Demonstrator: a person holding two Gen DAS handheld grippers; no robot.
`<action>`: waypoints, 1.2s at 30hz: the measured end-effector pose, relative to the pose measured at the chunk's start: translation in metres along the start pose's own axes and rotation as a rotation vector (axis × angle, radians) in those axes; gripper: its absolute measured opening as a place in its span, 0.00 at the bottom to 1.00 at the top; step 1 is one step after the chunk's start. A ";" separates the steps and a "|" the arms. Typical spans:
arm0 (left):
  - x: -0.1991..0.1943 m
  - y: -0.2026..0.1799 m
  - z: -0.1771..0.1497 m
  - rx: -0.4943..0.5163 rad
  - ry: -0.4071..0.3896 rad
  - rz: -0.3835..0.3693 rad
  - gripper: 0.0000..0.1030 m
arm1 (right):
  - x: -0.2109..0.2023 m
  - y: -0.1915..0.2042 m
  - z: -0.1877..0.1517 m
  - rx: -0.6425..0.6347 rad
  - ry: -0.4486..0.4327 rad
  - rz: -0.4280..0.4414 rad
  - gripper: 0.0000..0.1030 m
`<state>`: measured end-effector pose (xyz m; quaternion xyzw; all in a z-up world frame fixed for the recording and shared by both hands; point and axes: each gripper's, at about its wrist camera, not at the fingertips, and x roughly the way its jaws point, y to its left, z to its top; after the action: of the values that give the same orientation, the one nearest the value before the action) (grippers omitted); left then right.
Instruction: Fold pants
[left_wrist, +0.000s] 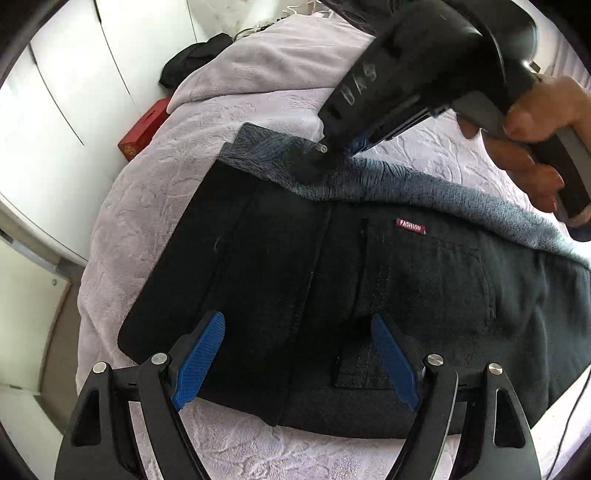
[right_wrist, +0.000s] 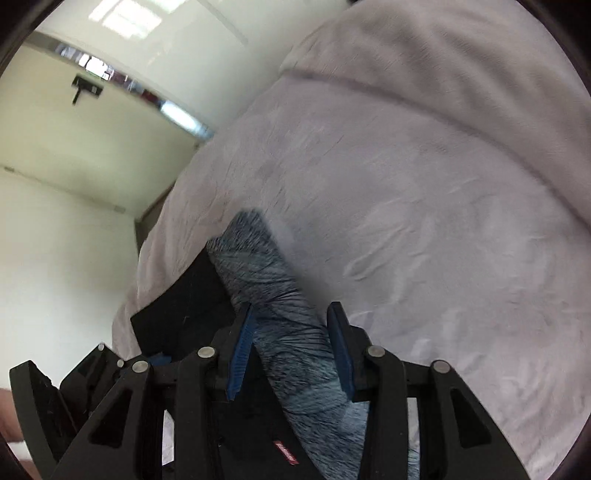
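Note:
Black pants (left_wrist: 280, 266) with a fleecy blue-grey lining (left_wrist: 424, 184) lie folded on a pale lilac bed cover (left_wrist: 258, 107). A small red "FASHION" label (left_wrist: 410, 226) shows near the waistband. My left gripper (left_wrist: 299, 354) is open, its blue pads just above the near edge of the pants, holding nothing. My right gripper (right_wrist: 291, 347) is open with its pads either side of the turned-out fleecy lining (right_wrist: 273, 288); it also shows in the left wrist view (left_wrist: 406, 92), tip down on the far edge of the pants.
A red box (left_wrist: 146, 129) and a dark bundle of clothing (left_wrist: 195, 59) lie off the far left of the bed. White wardrobe doors (left_wrist: 74, 74) stand to the left. A raised fold of cover (right_wrist: 443, 74) lies beyond.

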<state>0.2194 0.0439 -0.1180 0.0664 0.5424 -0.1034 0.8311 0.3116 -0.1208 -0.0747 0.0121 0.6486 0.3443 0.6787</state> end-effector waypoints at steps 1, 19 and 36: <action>-0.002 0.002 0.002 -0.012 -0.002 -0.008 0.80 | 0.002 0.007 -0.001 -0.025 0.010 -0.022 0.06; -0.005 0.006 0.004 -0.022 0.005 0.064 0.80 | -0.009 0.049 0.004 -0.059 -0.085 -0.065 0.04; 0.023 -0.148 0.066 0.200 0.032 -0.135 0.80 | -0.138 -0.076 -0.284 0.659 -0.312 -0.304 0.19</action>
<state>0.2506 -0.1163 -0.1123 0.1142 0.5456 -0.2117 0.8028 0.1046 -0.3672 -0.0347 0.1851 0.6078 0.0071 0.7721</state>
